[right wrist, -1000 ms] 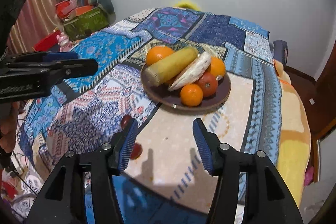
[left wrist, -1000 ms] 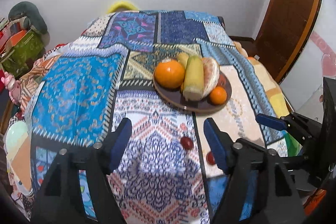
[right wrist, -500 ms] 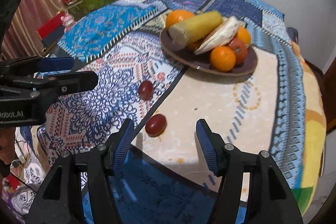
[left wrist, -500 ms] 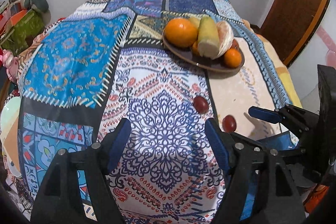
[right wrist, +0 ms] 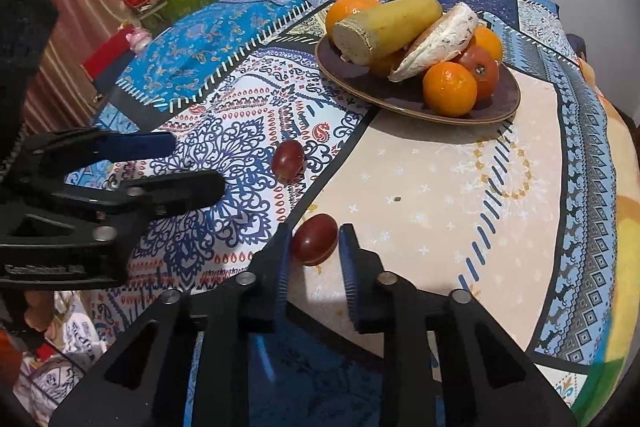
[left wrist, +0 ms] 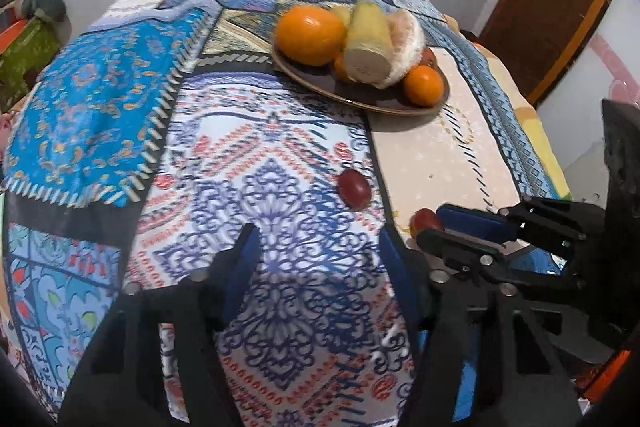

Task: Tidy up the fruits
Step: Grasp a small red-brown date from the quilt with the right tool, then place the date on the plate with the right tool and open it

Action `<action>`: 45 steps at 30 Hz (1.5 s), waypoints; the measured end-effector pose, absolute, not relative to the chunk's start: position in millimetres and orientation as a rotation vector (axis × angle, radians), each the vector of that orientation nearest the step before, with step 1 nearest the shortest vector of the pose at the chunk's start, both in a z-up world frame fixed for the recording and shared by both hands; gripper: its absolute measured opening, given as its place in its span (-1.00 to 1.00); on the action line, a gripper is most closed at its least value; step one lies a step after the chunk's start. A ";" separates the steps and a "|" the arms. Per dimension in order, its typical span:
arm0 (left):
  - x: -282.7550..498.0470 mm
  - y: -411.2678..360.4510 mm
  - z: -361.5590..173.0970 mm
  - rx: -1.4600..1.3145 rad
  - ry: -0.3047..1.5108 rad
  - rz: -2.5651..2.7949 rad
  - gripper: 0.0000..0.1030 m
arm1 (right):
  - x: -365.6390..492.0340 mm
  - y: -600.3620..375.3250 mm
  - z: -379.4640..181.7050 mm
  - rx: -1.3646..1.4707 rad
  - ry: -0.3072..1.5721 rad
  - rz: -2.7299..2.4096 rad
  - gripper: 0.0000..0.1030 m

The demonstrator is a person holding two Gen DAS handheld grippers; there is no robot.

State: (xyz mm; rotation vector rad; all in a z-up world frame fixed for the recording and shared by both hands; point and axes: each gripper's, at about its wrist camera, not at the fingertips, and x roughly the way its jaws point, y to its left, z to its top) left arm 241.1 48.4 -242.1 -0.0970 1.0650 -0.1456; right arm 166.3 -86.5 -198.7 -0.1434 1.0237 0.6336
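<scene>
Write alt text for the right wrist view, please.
The right gripper straddles a dark red fruit on a patterned tablecloth, fingers not visibly pressing it. Beyond, a brown plate holds oranges and other produce.

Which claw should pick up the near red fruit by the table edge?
Right. The right claw already brackets the near red fruit, one finger on each side with small gaps. The left claw is open over bare cloth, with the other red fruit ahead of it.

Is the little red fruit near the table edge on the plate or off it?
Off. The near red fruit lies on the tablecloth, between the right gripper's open jaws, well apart from the plate.
</scene>
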 end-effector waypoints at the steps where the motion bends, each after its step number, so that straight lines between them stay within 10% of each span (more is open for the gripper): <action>1: 244.4 44.9 -244.3 -0.096 1.075 -0.159 -0.01 | 166.4 -88.0 -197.0 -0.142 1.019 0.632 -0.63; 20: 282.6 15.7 -261.3 -0.046 1.092 -0.169 -0.63 | 176.3 -123.1 -184.5 -0.097 1.004 0.582 -0.61; 45: 281.9 51.7 -228.7 -0.096 1.004 -0.132 -0.63 | 187.8 -117.0 -186.4 -0.134 0.970 0.566 -0.67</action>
